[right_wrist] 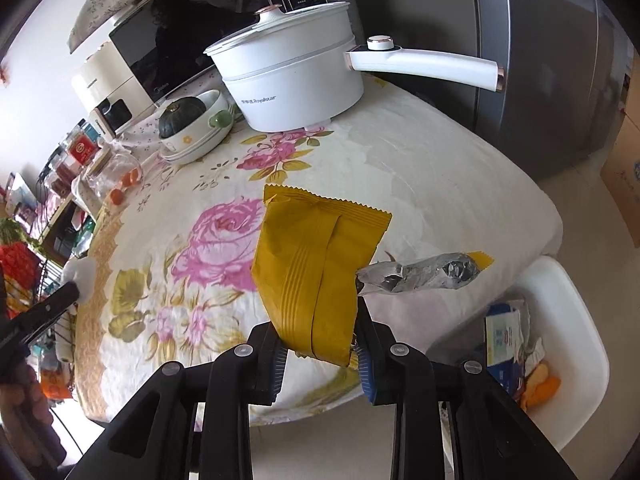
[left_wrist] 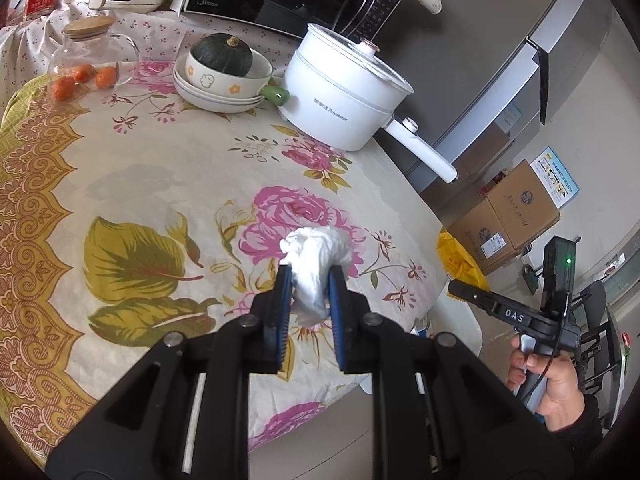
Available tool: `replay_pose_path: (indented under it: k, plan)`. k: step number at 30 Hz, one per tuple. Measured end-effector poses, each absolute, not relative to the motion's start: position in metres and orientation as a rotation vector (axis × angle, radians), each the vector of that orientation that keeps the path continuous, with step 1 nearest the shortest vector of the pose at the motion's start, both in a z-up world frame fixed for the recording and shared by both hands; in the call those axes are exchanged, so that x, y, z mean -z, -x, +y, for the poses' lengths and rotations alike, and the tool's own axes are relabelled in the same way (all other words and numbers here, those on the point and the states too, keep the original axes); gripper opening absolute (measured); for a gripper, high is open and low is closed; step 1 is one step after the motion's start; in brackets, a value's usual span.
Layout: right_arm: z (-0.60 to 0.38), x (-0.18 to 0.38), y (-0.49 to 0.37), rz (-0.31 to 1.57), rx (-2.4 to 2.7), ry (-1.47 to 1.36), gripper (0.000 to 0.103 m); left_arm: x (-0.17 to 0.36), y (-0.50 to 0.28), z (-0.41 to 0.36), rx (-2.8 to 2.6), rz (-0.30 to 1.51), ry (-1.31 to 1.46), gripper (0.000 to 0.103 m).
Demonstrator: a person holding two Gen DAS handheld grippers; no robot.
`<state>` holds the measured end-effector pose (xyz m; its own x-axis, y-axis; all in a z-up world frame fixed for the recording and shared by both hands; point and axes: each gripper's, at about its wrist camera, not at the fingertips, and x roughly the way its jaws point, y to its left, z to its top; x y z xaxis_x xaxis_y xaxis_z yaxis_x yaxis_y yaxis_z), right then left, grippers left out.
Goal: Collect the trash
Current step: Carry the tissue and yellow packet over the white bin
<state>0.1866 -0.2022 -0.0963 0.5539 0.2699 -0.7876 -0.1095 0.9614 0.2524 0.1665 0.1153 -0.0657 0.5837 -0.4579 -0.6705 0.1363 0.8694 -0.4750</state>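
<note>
Left hand-held gripper (left_wrist: 308, 276) pinches tissue (left_wrist: 316, 264) — right hand-held gripper (right_wrist: 320, 340) clamps wrapper (right_wrist: 316, 264).

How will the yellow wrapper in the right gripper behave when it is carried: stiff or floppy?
The yellow wrapper is probably floppy: its torn foil end droops sideways. It looks empty, so likely very light. The right gripper pinches only its lower edge, so it may sway.

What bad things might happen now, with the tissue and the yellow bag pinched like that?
1. The left gripper pinches only the lower part of the crumpled tissue; the loose top may tear off or slip out.
2. The right gripper grips the yellow wrapper by its bottom end. Its torn silver flap sticks out sideways and might snag or spill crumbs.
3. The white bin sits beside the table edge, so a drop might miss it.
</note>
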Motion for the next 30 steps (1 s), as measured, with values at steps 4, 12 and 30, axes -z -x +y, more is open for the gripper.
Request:
replay_pose_path:
  k: [4,12,30]
  plan:
    - [-0.217,0.096,-0.169,0.968,-0.222,-0.202,0.030,0.068,-0.165,0.096,0.388,0.896,0.376,0.020]
    - [-0.252,0.095,-0.151,0.976,-0.192,-0.244,0.031,0.073,-0.165,0.039,0.472,0.922,0.315,0.020]
    - [-0.368,0.122,-0.115,1.032,-0.020,-0.326,0.031,0.111,-0.155,-0.134,0.764,0.999,0.173,0.020]
